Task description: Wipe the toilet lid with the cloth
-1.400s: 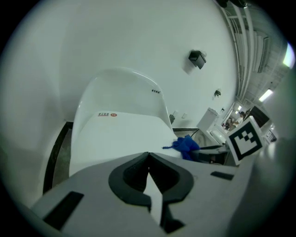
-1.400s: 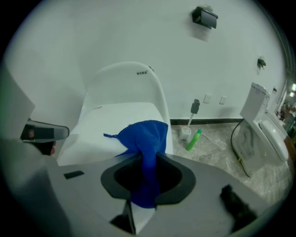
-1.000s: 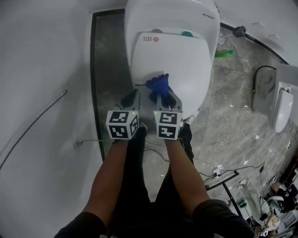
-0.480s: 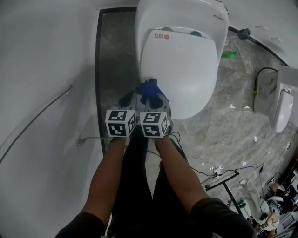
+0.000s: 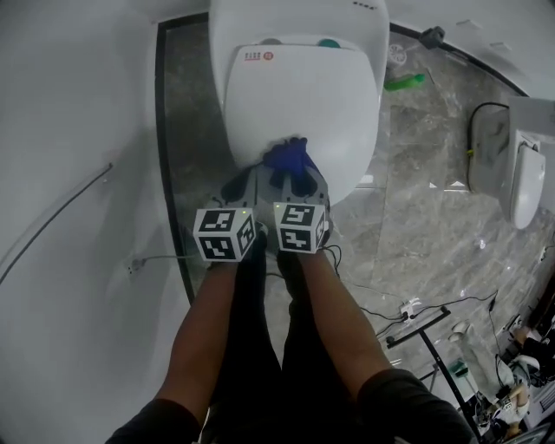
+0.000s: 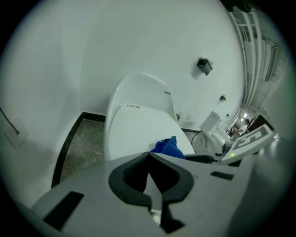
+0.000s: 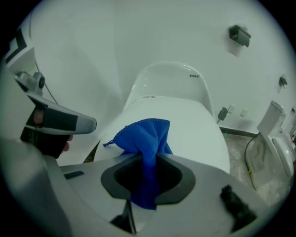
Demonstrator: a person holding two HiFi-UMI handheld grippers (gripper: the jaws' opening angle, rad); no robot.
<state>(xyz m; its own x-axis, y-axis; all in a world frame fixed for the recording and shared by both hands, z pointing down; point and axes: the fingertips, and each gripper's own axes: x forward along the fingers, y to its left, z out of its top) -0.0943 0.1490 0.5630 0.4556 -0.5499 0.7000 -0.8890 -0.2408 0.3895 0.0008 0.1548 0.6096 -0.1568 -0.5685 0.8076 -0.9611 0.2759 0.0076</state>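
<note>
A green object (image 5: 405,82) lies on the floor (image 5: 434,234) beside the toilet lid (image 5: 299,95).

The toilet lid (image 5: 299,95) lies closed on the toilet (image 5: 295,17), at the far side. The cloth (image 5: 290,158) rests on the near edge of the lid, its near end between the jaws of the right gripper (image 7: 149,159). The left gripper (image 6: 149,155) is just beside it, on the left. A wall (image 5: 78,173) stands left of the toilet, with a strip of floor (image 5: 186,130) between them. A second toilet (image 5: 525,195) stands at the far right, and cables (image 5: 408,308) lie on the floor at the near right.
</note>
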